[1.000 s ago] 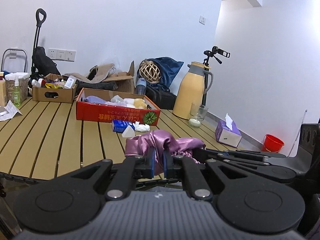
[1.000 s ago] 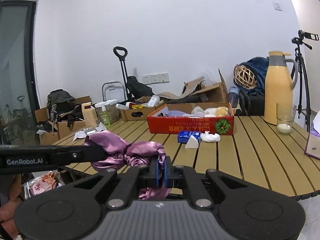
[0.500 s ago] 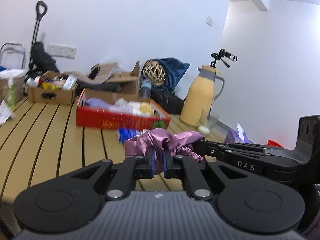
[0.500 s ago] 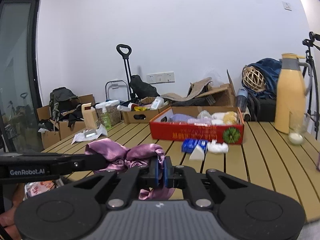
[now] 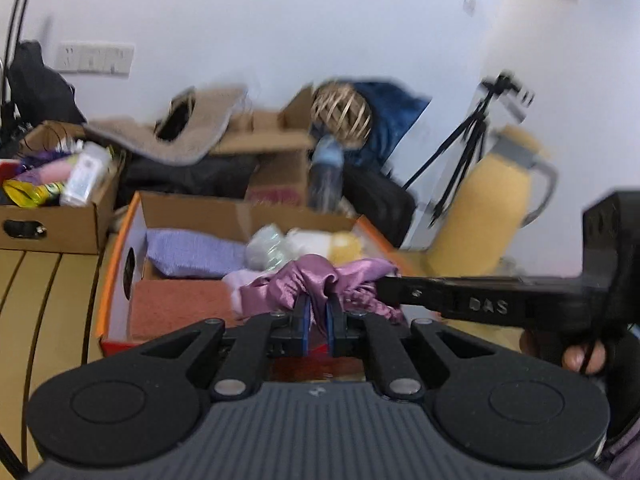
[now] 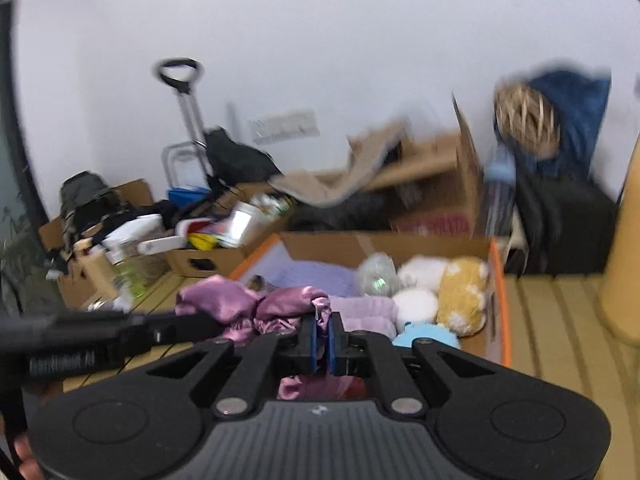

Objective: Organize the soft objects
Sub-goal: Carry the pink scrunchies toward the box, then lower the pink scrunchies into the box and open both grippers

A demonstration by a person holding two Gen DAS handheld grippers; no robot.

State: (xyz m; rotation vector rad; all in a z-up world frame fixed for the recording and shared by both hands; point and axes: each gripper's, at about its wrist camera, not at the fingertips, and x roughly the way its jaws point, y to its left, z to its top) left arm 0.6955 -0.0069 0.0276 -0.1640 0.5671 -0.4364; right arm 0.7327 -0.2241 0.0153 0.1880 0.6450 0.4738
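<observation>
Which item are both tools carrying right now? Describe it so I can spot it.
Find the red box of soft toys on the slatted table. Over its near end, both tools pinch a crumpled satin cloth: shiny mauve, unlike the matte lilac towel beside it.

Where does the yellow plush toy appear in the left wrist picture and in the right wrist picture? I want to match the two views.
Left wrist view: the yellow plush toy lies near the centre, inside the red box, just behind the purple satin cloth.
Right wrist view: it lies right of centre, at the right end of the red box, beside white plush toys.
Shared landmark: the woven rattan ball by the wall.
</observation>
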